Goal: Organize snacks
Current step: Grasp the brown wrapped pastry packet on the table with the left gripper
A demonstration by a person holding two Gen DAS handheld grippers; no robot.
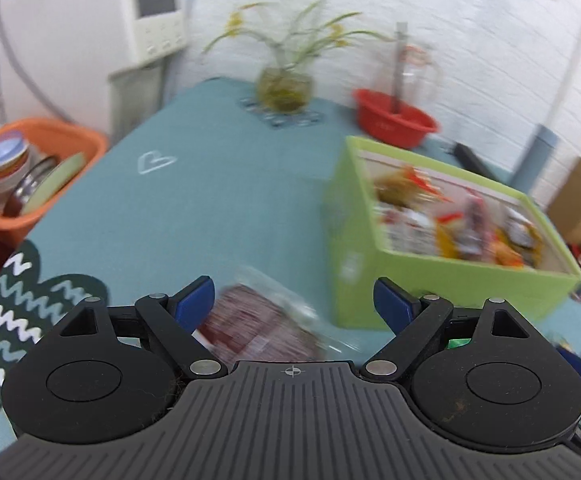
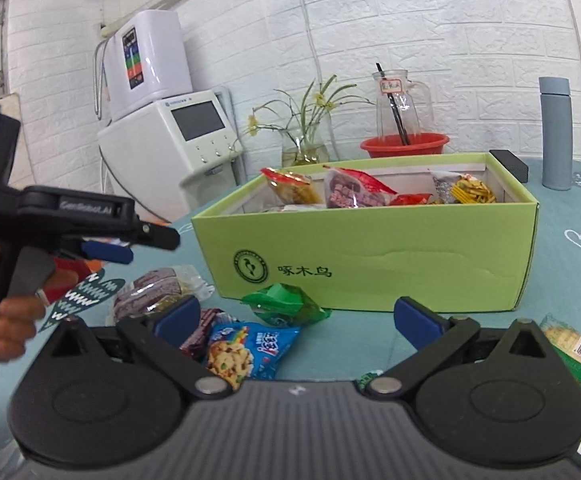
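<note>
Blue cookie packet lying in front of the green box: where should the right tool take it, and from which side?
Grip the flat blue plastic cookie packet across its narrow width, near the middle, coming down from above. It lies flat on the teal tablecloth, leaving no edge to get under, and it overlaps a maroon wrapper, so a sideways approach would probably push both. The right tool is already wide open.

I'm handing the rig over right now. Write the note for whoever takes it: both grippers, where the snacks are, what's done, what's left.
Left gripper: open, empty, above the dark red snack pack on the table.
Right gripper: open wide, empty, in front of the green box.
Done: several snack packs lie in the box.
Left, loose on the teal tablecloth: dark red pack, blue cookie pack, green wrapper, a small maroon pack, a green-yellow pack at right.
</note>
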